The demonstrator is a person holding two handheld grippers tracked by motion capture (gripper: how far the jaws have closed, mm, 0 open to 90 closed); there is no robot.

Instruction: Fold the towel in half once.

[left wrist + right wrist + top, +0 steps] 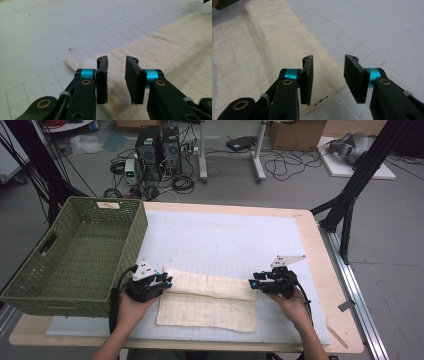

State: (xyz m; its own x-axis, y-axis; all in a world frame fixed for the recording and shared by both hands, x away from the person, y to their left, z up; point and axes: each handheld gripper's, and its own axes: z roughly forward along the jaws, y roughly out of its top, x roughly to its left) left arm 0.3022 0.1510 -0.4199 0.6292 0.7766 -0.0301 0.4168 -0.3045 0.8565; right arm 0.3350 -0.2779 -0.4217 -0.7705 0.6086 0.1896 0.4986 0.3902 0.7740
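Both grippers, left [167,281] & right [252,284], jaws apart, nothing held, at folded cloth [210,300] ends

The cream, coarse-woven rectangular cloth [207,302] I am working on lies flat on the pale gridded mat, near the table's front edge and about midway between its left and right edges. Its far long edge is folded over toward me, making a thicker double band [212,285] along that side.
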